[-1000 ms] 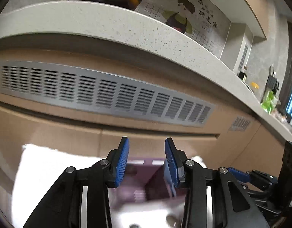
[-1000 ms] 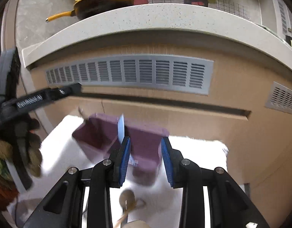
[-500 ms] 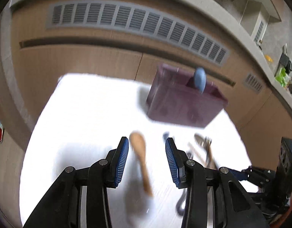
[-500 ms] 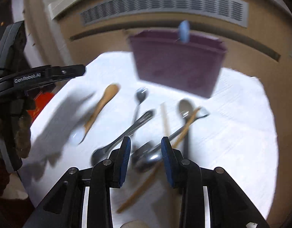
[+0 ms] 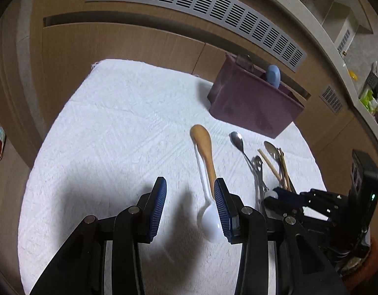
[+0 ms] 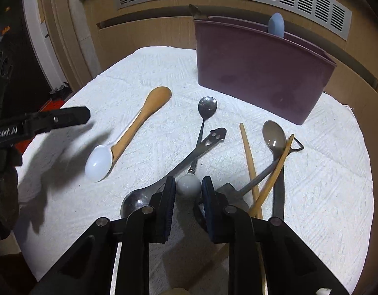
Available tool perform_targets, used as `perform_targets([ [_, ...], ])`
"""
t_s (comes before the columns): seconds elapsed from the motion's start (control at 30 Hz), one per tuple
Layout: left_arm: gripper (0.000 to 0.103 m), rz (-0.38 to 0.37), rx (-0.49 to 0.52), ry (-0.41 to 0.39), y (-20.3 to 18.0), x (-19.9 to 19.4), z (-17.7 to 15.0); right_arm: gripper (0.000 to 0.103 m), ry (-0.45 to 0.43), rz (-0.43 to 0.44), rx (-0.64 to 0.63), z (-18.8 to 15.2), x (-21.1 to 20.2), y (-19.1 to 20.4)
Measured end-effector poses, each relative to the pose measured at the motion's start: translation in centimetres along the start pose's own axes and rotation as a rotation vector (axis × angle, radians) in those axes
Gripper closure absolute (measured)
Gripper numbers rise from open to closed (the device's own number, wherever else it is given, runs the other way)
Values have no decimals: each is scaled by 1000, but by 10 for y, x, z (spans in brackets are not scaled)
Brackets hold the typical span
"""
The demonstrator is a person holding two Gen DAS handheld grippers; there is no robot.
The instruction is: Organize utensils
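A white textured cloth (image 6: 324, 196) covers the worktop. On it stand a purple utensil holder (image 6: 257, 73), a wooden spoon (image 6: 142, 120), a white spoon (image 6: 99, 163), metal spoons (image 6: 207, 107) and chopsticks (image 6: 248, 147).

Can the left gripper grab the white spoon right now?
Probably yes. The left gripper hangs open right over the white spoon, with nothing covering its bowl. The wooden spoon lies against its handle, so the fingers may nudge that too.

Both wrist views angled down, close over white cloth (image 5: 115, 127); shared.
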State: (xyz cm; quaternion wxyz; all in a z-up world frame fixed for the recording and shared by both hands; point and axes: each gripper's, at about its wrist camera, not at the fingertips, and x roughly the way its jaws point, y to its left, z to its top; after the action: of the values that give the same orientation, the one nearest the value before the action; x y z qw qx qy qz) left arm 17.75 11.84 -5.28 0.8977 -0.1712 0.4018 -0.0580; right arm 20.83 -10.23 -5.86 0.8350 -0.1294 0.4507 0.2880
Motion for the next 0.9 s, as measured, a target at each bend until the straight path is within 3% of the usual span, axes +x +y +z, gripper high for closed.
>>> perform_targets([
  [0.1, 62, -9, 16, 12, -5, 2, -3, 83, -47, -23, -8, 8, -13, -3],
  [0.3, 62, -37, 40, 36, -19, 9, -6, 83, -255, -92, 23, 37, -82, -21],
  [0.5, 62, -54, 64, 66, -35, 20, 0, 83, -328, -124, 85, 49, -115, -42],
  [0.67, 62, 30, 46, 67, -35, 47, 31, 83, -339, -117, 108, 42, -118, -52],
  [0.9, 62, 209, 128, 135, -54, 102, 64, 83, -345, -113, 148, 28, -115, -64],
])
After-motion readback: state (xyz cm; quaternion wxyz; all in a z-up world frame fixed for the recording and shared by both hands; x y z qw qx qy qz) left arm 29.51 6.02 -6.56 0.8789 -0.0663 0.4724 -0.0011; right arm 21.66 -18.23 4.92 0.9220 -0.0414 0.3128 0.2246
